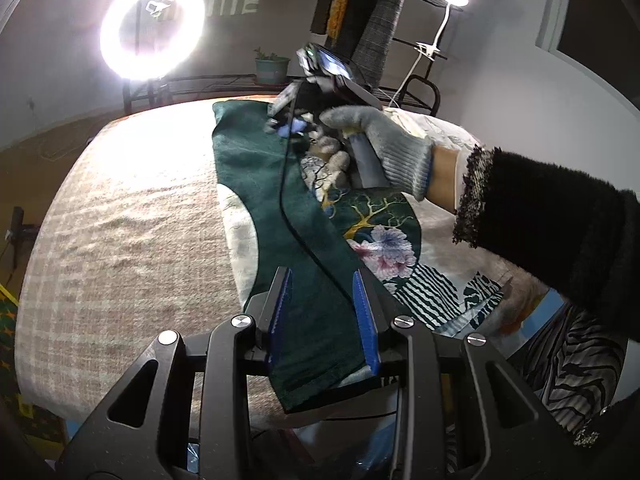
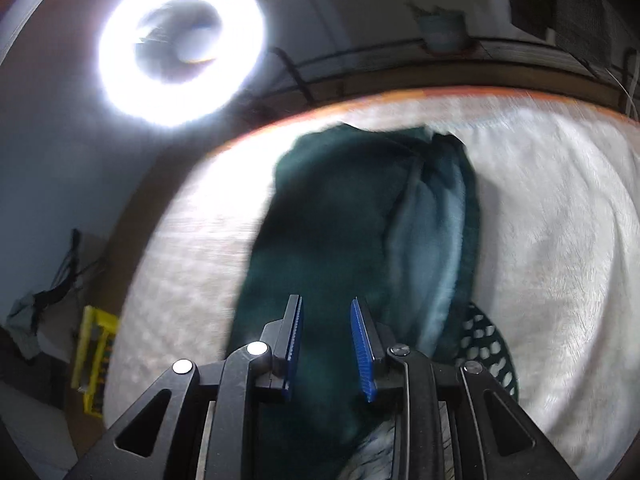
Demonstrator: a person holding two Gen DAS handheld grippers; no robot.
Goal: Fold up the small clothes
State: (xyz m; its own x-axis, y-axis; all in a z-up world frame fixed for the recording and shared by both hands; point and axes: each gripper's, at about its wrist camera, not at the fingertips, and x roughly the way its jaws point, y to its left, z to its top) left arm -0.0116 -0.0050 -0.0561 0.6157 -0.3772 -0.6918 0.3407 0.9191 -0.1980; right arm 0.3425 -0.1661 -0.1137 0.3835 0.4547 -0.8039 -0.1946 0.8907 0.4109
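Observation:
A dark green garment with a flower and stripe print (image 1: 260, 184) lies on a bed with a beige checked blanket (image 1: 120, 240). My left gripper (image 1: 322, 312) is open, low over the garment's near green edge, cloth lying between its blue pads (image 1: 364, 320). The right gripper (image 1: 294, 120), held in a grey-gloved hand (image 1: 384, 148), is at the garment's far end; its state is unclear there. In the blurred right wrist view the right gripper (image 2: 326, 344) is open over bunched dark green cloth (image 2: 340, 216).
A bright ring light (image 1: 152, 26) stands behind the bed at the left. A metal rack with a potted plant (image 1: 272, 66) and hanging clothes is at the back. A black cable (image 1: 288, 200) trails over the garment. A zebra-print cloth (image 1: 568, 372) lies at the right.

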